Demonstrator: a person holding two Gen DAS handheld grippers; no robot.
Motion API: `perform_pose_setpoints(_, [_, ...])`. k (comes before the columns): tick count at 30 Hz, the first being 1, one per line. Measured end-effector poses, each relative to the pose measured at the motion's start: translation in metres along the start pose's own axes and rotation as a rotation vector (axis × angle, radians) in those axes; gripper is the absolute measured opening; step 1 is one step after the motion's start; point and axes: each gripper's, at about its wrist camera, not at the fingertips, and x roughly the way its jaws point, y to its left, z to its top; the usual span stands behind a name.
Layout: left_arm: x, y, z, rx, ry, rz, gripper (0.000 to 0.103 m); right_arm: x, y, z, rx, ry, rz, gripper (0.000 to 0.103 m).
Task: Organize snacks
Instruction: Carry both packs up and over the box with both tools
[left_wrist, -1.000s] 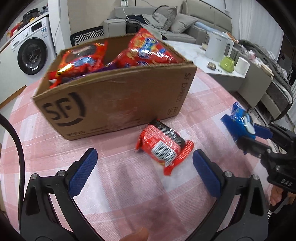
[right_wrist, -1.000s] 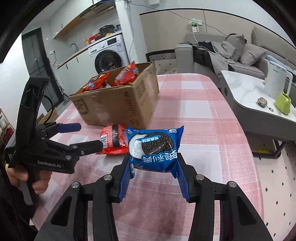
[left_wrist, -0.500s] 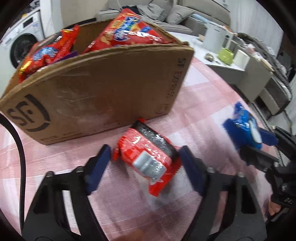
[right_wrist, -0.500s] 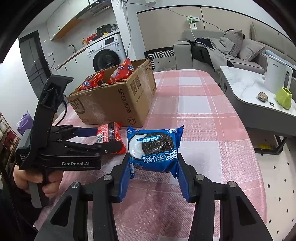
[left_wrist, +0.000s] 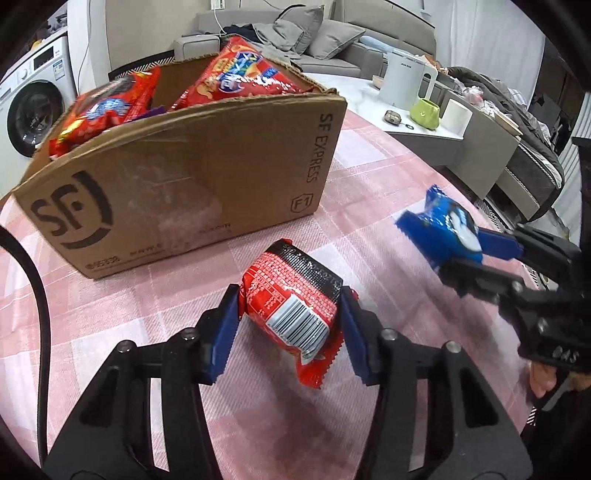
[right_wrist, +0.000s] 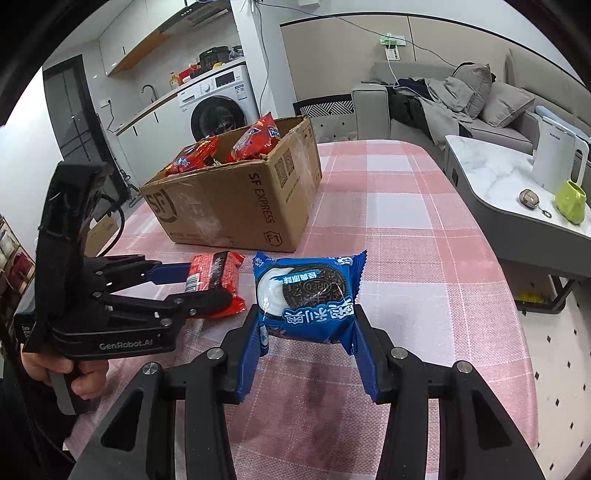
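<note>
A red snack packet (left_wrist: 291, 295) lies on the pink checked table (left_wrist: 369, 177), just in front of the cardboard box (left_wrist: 177, 184). My left gripper (left_wrist: 289, 299) has it between its blue pads (left_wrist: 225, 325); the jaws are closing and both pads touch the packet's sides. In the right wrist view the same red packet (right_wrist: 218, 273) sits in the left gripper (right_wrist: 199, 284), held by a hand. My right gripper (right_wrist: 306, 315) is shut on a blue Oreo packet (right_wrist: 306, 295), held above the table to the right of the red one.
The open box (right_wrist: 236, 206) holds several red snack bags (left_wrist: 236, 77). Off the table's right edge, a marble side table (right_wrist: 491, 173) carries a white kettle (right_wrist: 557, 155) and a green cup (right_wrist: 570, 201). A washing machine (right_wrist: 218, 110) and a sofa (right_wrist: 480, 107) stand behind.
My left gripper came forward over the red packet and its jaws went from wide open to closed against the packet's sides. The right gripper kept still with the Oreo packet.
</note>
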Motion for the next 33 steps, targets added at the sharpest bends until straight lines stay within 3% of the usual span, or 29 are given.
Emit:
perform_pose_setpoints(13, [-0.071,0.036,-0.012,-0.059,-0.116,0.017,0.049,-0.011,0.021,0.01,-0.041,-0.054,0.026,0.046])
perform_pose_setpoints(24, [-0.143,0.086,-0.005,-0.121,-0.211,0.065,0.049,-0.025,0.04,0.041,-0.063,-0.105,0.046,0.046])
perform_pose_setpoints(33, [-0.175,0.096,0.015,-0.137,-0.255,0.082,0.049,-0.039,0.054,0.075,-0.08,-0.141,0.036,0.046])
